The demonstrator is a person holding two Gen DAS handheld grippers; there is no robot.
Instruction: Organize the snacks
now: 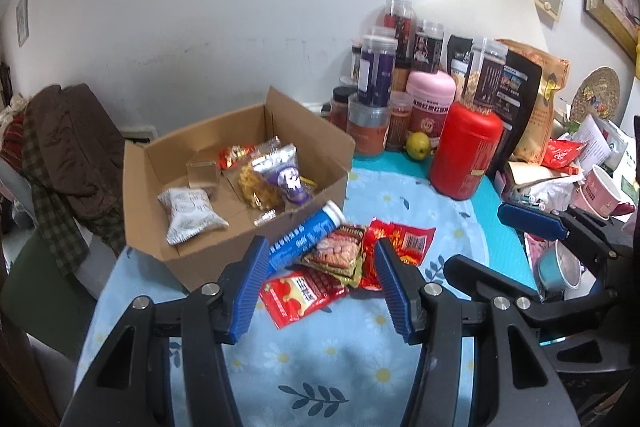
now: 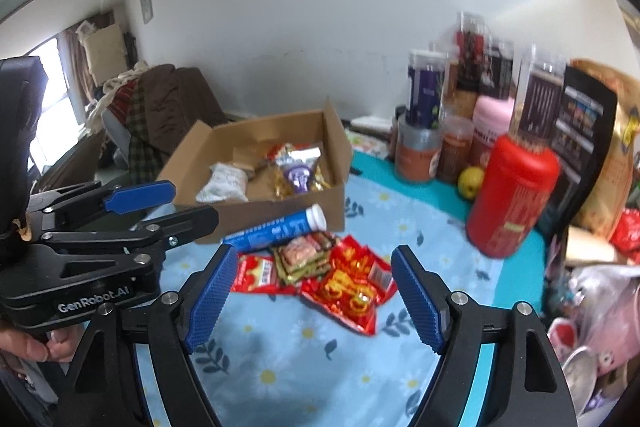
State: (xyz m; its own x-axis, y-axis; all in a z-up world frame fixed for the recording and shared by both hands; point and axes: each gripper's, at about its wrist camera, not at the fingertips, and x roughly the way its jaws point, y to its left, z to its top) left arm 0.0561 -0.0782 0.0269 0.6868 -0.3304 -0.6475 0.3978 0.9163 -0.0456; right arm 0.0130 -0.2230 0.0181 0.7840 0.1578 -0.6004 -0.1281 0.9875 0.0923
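4 snack packets lie in the open cardboard box [image 1: 168, 163]: white [image 1: 188, 217], yellow [image 1: 256, 187], purple [image 1: 290, 179], red [image 1: 236, 155]. Both the left gripper [image 1: 320, 283] and the right gripper [image 2: 316, 297] gape empty above the table's snacks.

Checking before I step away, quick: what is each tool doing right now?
Left tool: open, holding nothing, above the snack packets.
Right tool: open, holding nothing.

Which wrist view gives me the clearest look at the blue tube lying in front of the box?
The left wrist view: the blue tube is sharp there, white cap and label print visible, though the nut packet overlaps its lower end. The right wrist view shows the tube nearly full length but motion-blurred, so its print is unreadable.
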